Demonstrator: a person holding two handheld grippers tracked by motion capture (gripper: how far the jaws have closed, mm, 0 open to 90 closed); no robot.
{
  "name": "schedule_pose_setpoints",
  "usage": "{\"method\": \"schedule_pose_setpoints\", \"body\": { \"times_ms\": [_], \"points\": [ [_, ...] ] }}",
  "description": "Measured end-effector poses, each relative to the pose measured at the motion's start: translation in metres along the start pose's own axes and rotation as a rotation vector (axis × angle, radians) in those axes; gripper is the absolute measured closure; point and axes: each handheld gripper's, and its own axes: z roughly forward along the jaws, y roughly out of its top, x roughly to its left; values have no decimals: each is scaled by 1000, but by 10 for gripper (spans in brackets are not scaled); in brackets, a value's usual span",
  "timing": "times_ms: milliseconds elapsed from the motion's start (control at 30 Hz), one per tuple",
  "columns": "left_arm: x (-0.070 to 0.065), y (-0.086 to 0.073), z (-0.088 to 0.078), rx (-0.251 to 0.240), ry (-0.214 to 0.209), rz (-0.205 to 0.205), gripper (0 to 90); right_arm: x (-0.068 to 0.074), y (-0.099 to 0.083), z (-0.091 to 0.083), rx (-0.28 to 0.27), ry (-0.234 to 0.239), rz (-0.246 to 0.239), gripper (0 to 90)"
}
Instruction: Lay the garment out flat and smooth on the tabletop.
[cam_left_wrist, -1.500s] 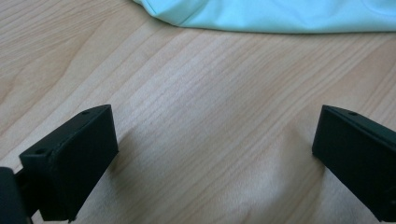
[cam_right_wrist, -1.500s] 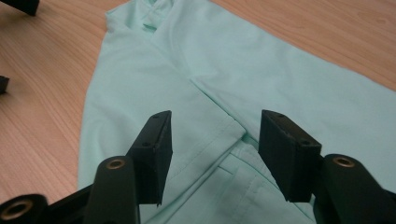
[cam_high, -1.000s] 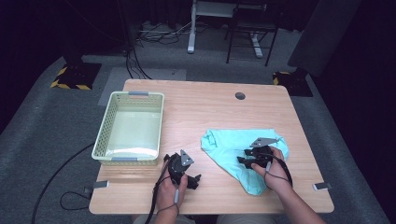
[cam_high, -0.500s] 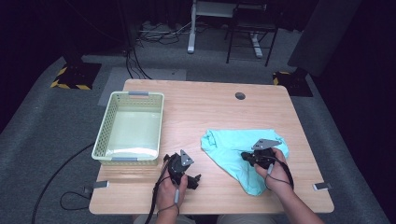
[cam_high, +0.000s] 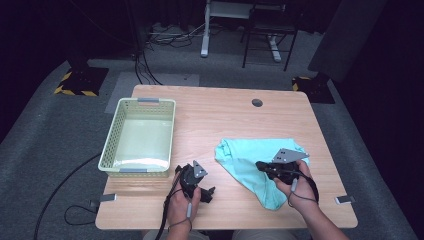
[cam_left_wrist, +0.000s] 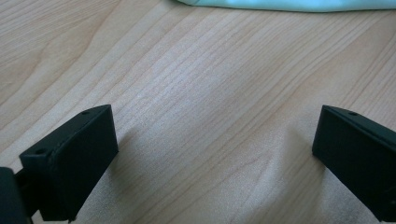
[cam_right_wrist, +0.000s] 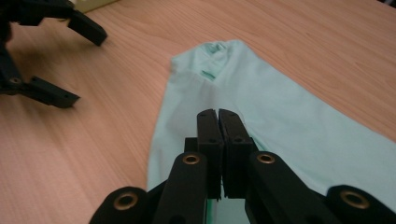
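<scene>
Over the near right part of the worktop (cam_high: 230, 115), the right gripper (cam_right_wrist: 218, 116) has just closed, its jaws pinching a fold of the mint-green cloth (cam_high: 250, 162) (which lies spread there). Well apart, beside the pale green basket (cam_high: 111, 150), the left gripper (cam_high: 207, 192) rests wide open on bare wood.

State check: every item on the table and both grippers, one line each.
right gripper: jaws shut, pinching the cloth
cloth: mint green, crumpled flat on the table
left gripper: jaws wide open, holding nothing, over bare wood
basket: upright, nothing in it
table: wooden
</scene>
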Motion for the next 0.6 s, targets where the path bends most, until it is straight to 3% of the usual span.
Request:
{"method": "schedule_pose_setpoints", "body": {
  "times_ms": [67, 233, 267, 300, 333, 367, 400, 433, 467, 500, 600],
  "points": [
    [0, 0, 0, 1, 1, -2, 1, 15, 7, -2, -7, 32, -33, 889],
    [1, -1, -1, -2, 10, -12, 1, 35, 15, -1, -1, 71, -80, 889],
    [1, -2, -1, -3, 10, -16, 1, 46, 18, 1, 6, 96, -108, 888],
    [1, -2, -1, -2, 12, -12, 1, 46, 18, 1, 6, 96, -108, 888],
    [1, -2, -1, -3, 12, -13, 1, 58, 19, 2, 15, 126, -134, 886],
    [1, -2, -1, -3, 12, -13, 1, 58, 19, 2, 15, 126, -134, 886],
    [1, -2, -1, -4, 12, -14, 1, 70, 18, 3, 20, 177, -157, 856],
    [1, -2, -1, -4, 12, -14, 1, 70, 18, 3, 20, 177, -157, 856],
    [1, -2, -1, -3, 12, -14, 1, 78, 18, 3, 23, 235, -148, 750],
    [1, -2, -1, -3, 12, -13, 1, 80, 17, 2, 13, 251, -139, 723],
    [1, -2, -1, -4, 12, -13, 1, 77, 17, -4, -13, 242, -119, 657]
  ]
}}
